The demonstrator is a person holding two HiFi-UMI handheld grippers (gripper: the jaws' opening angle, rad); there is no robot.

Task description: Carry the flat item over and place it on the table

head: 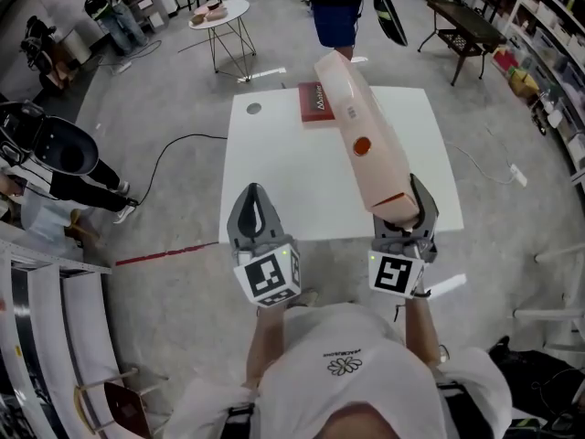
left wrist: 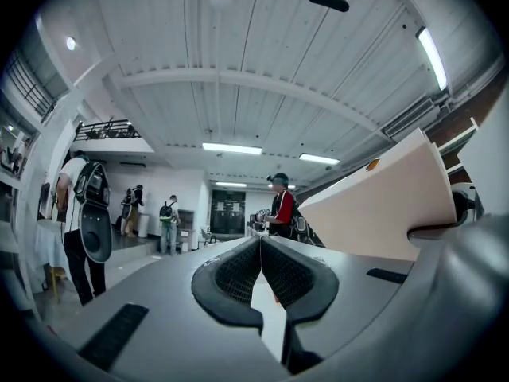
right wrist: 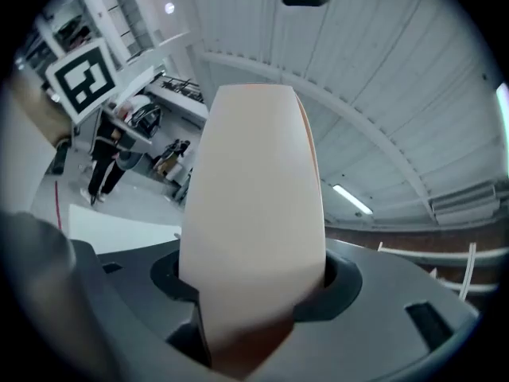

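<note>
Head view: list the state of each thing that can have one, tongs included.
left tongs: shut, empty.
right tongs: shut on the flat item's lower end.
flat item: held in the air, slanting over the table, not yet set down.
red book: closed, lying flat at the table's far edge.

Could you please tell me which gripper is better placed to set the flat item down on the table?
Right. The right gripper is clamped on the pale flat item, held tilted over the white table. The left gripper is shut on nothing beside it.
</note>
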